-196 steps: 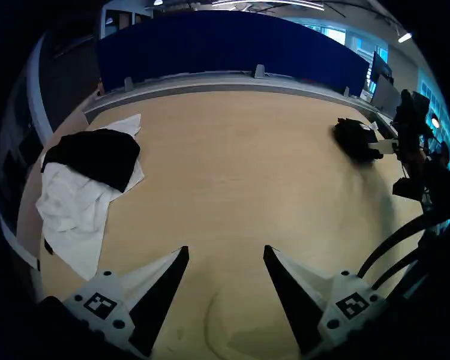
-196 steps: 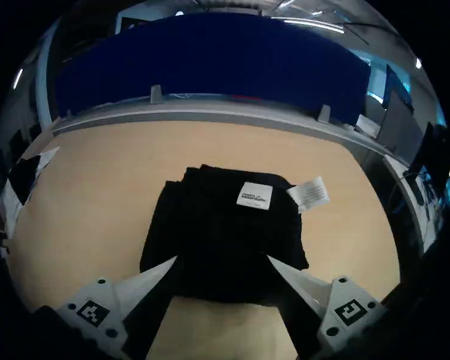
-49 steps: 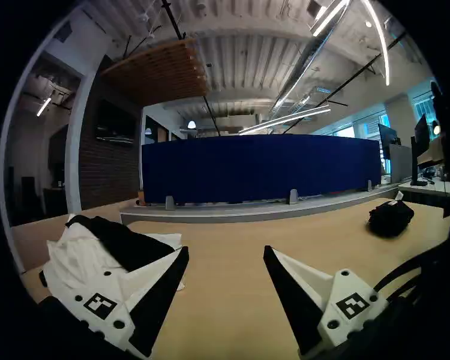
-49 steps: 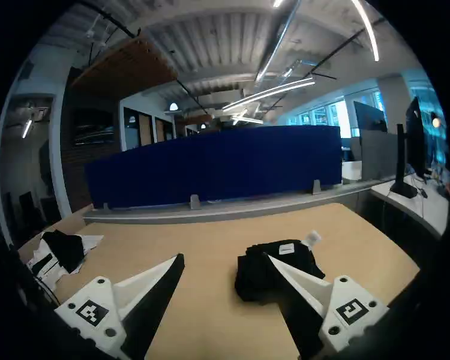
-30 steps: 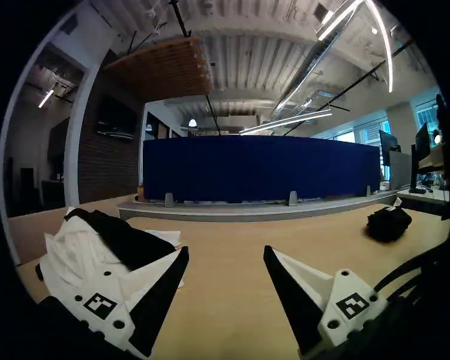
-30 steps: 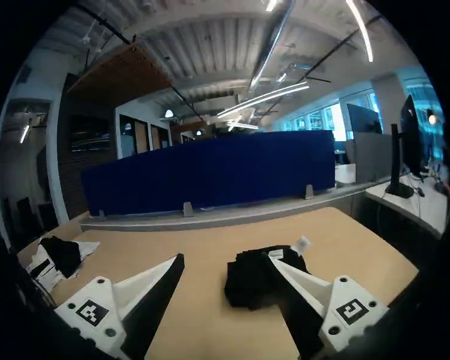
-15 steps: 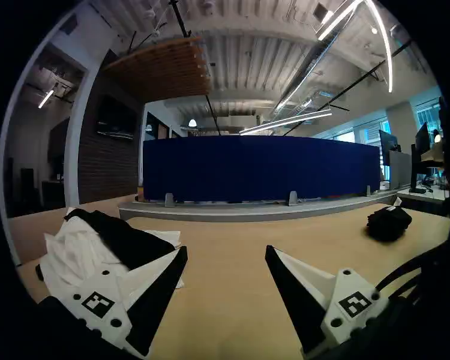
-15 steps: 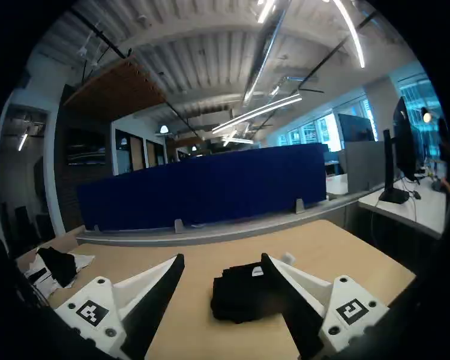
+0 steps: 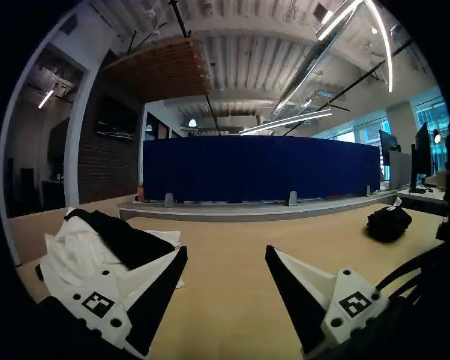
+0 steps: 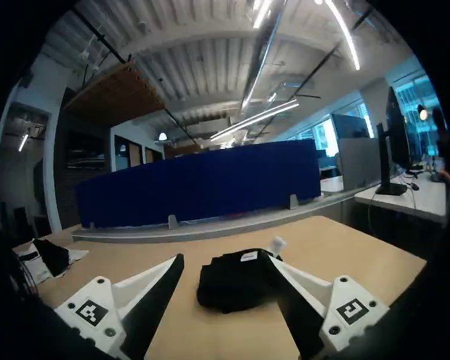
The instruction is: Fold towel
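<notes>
Hovering low over the tabletop (image 9: 237, 288), the left gripper (image 9: 225, 248) and right gripper (image 10: 223, 257) are holding their jaws apart, gripping nothing. The folded black towel (image 10: 234, 285) is lying at the right gripper's fingertips. A white-and-black cloth heap (image 9: 105, 246) is sitting beside the left gripper, a blue partition (image 9: 255, 168) standing behind.

We see a long wooden table (image 9: 237, 240), closed at its far side by a dark blue partition (image 9: 255, 168). At the left stands a brick wall (image 9: 108, 174). Under the ribbed ceiling (image 9: 255, 66) hang a wooden slat panel (image 9: 159, 69) and long strip lights (image 9: 285, 121). Windows (image 10: 324, 137) are bright at the right.
</notes>
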A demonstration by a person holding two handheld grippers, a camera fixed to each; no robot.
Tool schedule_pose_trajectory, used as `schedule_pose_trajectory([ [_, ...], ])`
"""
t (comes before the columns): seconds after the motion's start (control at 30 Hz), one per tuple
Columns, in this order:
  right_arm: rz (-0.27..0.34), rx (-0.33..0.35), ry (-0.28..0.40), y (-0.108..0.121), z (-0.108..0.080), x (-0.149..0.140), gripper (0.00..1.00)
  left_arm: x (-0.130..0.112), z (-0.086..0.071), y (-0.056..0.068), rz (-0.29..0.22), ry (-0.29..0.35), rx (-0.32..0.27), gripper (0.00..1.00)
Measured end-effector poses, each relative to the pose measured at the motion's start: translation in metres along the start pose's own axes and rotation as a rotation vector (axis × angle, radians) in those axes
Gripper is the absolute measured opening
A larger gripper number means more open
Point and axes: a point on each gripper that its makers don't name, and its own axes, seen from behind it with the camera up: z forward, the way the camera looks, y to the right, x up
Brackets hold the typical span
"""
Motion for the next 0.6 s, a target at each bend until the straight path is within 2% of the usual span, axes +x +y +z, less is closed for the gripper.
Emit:
schedule_pose_trajectory([
  [0.2, -0.017, -0.006, 0.017, 0.003, 0.0, -0.018, 0.99, 0.0, -0.001, 0.0, 0.0, 0.0, 0.0, 0.97],
  [0.47, -0.043, -0.008, 0.005, 0.003, 0.004, -0.04, 0.99, 0.0, -0.001, 0.0, 0.0, 0.0, 0.0, 0.97],
  [0.6, -0.046, -0.005, 0.01, 0.001, 0.007, -0.042, 0.99, 0.0, -0.001, 0.0, 0.0, 0.0, 0.0, 0.97],
])
